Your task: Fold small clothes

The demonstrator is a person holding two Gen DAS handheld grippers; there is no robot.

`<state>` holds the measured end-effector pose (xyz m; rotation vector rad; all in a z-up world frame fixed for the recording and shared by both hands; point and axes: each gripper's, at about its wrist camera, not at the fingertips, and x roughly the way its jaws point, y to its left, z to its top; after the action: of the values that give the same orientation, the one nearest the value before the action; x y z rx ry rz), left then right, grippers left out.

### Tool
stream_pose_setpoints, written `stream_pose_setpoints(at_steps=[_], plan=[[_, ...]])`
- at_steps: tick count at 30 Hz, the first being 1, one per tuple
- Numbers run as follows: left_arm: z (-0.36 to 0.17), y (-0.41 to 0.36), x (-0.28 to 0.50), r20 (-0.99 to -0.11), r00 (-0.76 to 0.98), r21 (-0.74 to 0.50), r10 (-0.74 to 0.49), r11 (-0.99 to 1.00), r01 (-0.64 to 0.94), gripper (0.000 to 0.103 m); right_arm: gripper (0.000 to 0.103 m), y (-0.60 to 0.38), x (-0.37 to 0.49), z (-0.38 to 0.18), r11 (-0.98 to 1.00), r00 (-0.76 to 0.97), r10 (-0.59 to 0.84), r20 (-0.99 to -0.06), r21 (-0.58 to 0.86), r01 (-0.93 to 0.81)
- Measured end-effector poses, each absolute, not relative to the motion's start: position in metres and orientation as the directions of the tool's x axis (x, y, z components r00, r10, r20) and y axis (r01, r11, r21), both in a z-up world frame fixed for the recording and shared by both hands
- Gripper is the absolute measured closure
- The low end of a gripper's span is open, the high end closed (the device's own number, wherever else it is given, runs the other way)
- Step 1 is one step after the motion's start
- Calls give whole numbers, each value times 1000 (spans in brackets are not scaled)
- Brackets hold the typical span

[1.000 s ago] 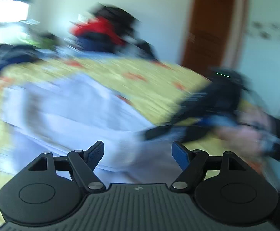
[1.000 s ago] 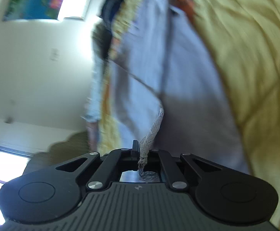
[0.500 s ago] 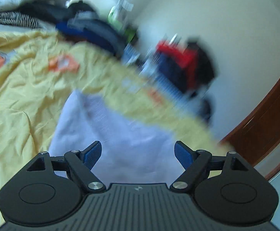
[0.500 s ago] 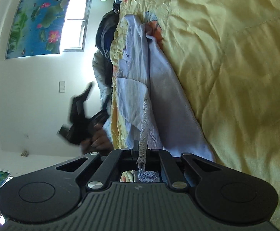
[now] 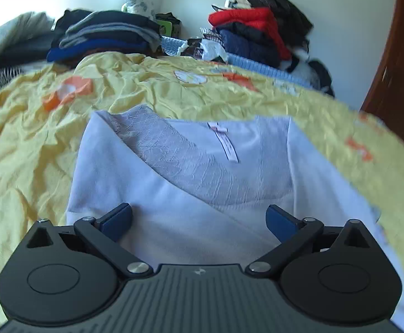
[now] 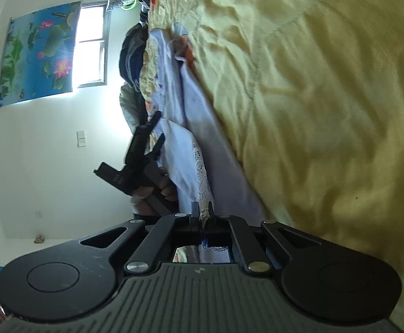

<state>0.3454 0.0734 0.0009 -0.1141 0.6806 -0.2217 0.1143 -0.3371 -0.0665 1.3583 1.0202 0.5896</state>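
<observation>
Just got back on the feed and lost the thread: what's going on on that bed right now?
A person is folding a small white garment spread on the yellow bedspread. The right gripper is shut on its lace-trimmed edge and holds it up off the bed. The left gripper hovers over the garment's body with its jaws opening and nothing pinched. Stacks of folded clothes sit at the far end of the bed.

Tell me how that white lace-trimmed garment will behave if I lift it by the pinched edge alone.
The white garment probably droops: it lies creased and folded over itself on the yellow bedspread. It looks thin and light, so the right gripper, shut on the lace trim, should carry it. The left gripper, jaws opening and holding nothing, means the far side likely trails.
</observation>
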Motion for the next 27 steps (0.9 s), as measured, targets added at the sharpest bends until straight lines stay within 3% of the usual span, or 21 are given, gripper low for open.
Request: stream_pose_setpoints(at_steps=[2, 5, 12, 17, 19, 21, 24, 27], plan=[[2, 75, 346, -608, 755, -186, -247, 968, 167, 0, 96, -340, 111, -61, 108, 487, 852, -194, 974, 200], [1, 80, 346, -597, 758, -210, -263, 963, 168, 0, 96, -344, 108, -70, 153, 476, 840, -261, 955, 253], [1, 84, 346, -584, 762, -237, -278, 957, 168, 0, 94, -347, 103, -82, 171, 460, 833, -308, 933, 315], [1, 85, 345, -579, 765, -247, -283, 955, 166, 0, 72, -369, 102, -56, 310, 462, 789, -405, 912, 269], [1, 86, 345, -573, 767, -259, -288, 952, 164, 0, 69, -379, 106, -36, 394, 523, 726, -447, 893, 216], [1, 86, 344, -572, 768, -262, -288, 951, 163, 0, 68, -381, 120, -20, 424, 563, 704, -433, 892, 155], [1, 85, 344, -576, 768, -247, -279, 955, 162, 0, 63, -346, 156, -4, 412, 496, 787, -366, 911, 18], [1, 81, 344, -584, 768, -222, -262, 962, 160, 0, 55, -294, 191, -2, 460, 381, 833, -400, 885, -77]])
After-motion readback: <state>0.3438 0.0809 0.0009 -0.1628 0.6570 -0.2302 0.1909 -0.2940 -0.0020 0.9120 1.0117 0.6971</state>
